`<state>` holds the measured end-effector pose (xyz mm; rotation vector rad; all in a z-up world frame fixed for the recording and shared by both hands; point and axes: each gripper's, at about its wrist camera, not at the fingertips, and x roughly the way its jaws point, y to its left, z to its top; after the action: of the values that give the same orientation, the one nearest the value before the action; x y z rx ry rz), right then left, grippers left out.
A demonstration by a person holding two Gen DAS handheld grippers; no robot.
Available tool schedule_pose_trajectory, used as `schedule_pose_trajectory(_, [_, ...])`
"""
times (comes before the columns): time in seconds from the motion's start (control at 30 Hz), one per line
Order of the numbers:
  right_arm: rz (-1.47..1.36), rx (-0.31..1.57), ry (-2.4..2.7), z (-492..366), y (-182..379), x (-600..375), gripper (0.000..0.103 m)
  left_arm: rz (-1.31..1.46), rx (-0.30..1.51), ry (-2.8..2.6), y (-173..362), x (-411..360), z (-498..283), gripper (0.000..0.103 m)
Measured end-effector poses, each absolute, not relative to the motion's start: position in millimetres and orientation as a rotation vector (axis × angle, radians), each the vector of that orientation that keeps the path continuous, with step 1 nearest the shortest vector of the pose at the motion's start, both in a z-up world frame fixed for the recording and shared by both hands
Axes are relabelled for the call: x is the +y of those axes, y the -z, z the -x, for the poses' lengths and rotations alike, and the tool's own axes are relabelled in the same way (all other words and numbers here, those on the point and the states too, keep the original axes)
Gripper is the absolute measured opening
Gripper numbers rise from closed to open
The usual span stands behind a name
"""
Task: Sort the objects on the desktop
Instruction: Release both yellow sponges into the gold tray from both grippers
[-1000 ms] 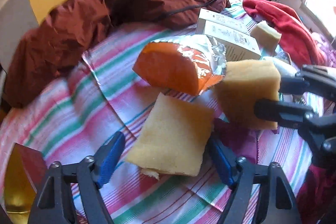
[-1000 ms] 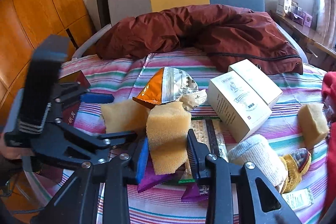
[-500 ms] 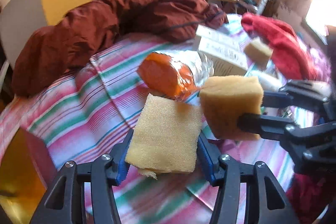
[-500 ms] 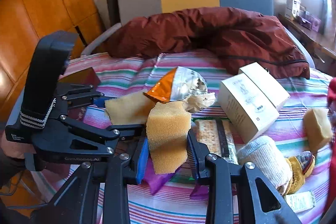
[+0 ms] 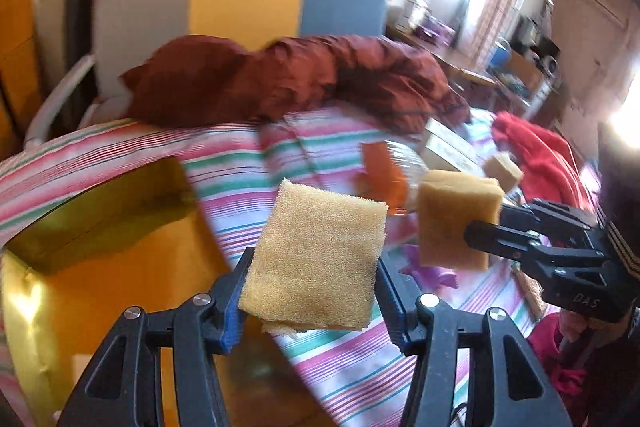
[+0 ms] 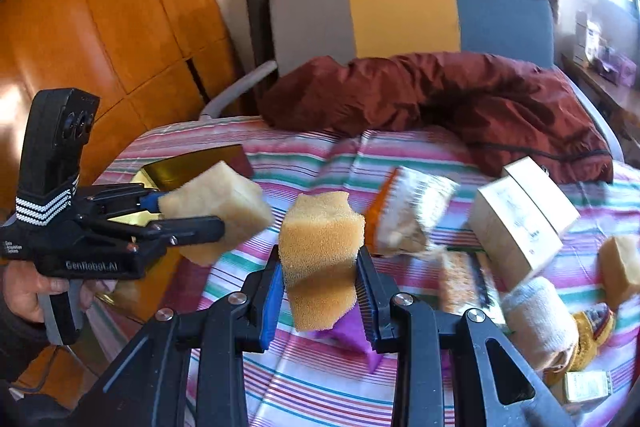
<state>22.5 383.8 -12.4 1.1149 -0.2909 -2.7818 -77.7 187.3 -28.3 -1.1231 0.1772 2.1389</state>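
My left gripper (image 5: 310, 301) is shut on a flat yellow sponge (image 5: 316, 259) and holds it in the air beside a gold-lined open box (image 5: 100, 247). My right gripper (image 6: 320, 287) is shut on a thicker yellow sponge (image 6: 320, 251), lifted above the striped tablecloth (image 6: 304, 163). In the left wrist view the right gripper's sponge (image 5: 456, 219) hangs to the right. In the right wrist view the left gripper (image 6: 188, 219) holds its sponge (image 6: 216, 211) over the gold box (image 6: 180, 167). A third sponge (image 6: 620, 263) lies at the far right.
An orange and silver snack bag (image 6: 404, 219), two white cartons (image 6: 520, 215), a rolled white sock (image 6: 536, 319), purple wrappers (image 6: 348, 331) and a small packet (image 6: 584, 387) lie on the table. A maroon jacket (image 6: 440, 95) lies along the far edge before a chair. Red cloth (image 5: 540, 155) is right.
Both grippers have lifted their sponges off the table and swung left toward the gold box. The left gripper closed on its sponge during this time.
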Motion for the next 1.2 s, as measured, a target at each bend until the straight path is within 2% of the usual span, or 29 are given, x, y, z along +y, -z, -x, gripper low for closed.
schedule_pose_trajectory(0.27, [-1.078,-0.204,2.675,9.4,-6.0,311.6,0.034,1.147,0.137,-2.389,23.0,102.6,106.6,0.057])
schedule_pose_trajectory(0.47, [-1.090,-0.116,2.578,56.6,-9.3,233.9,0.034,1.197,0.043,-2.595,29.0,29.4,139.4,0.058])
schedule_pose_trajectory(0.6, [-1.098,-0.064,2.571,85.8,-8.1,190.2,0.035,1.307,-0.030,-2.614,45.5,1.2,150.7,0.065])
schedule_pose_trajectory(0.73, [-1.119,-0.025,2.552,99.2,-2.3,163.3,0.049,1.285,-0.078,-2.633,47.7,-9.9,136.5,0.076])
schedule_pose_trajectory(0.9, [-1.119,0.012,2.557,86.0,0.2,155.8,0.062,1.228,-0.106,-2.632,42.1,-12.7,112.4,0.078])
schedule_pose_trajectory(1.2, [-1.162,0.115,2.681,46.6,7.1,175.7,0.064,1.167,-0.114,-2.575,26.0,6.7,80.2,0.078])
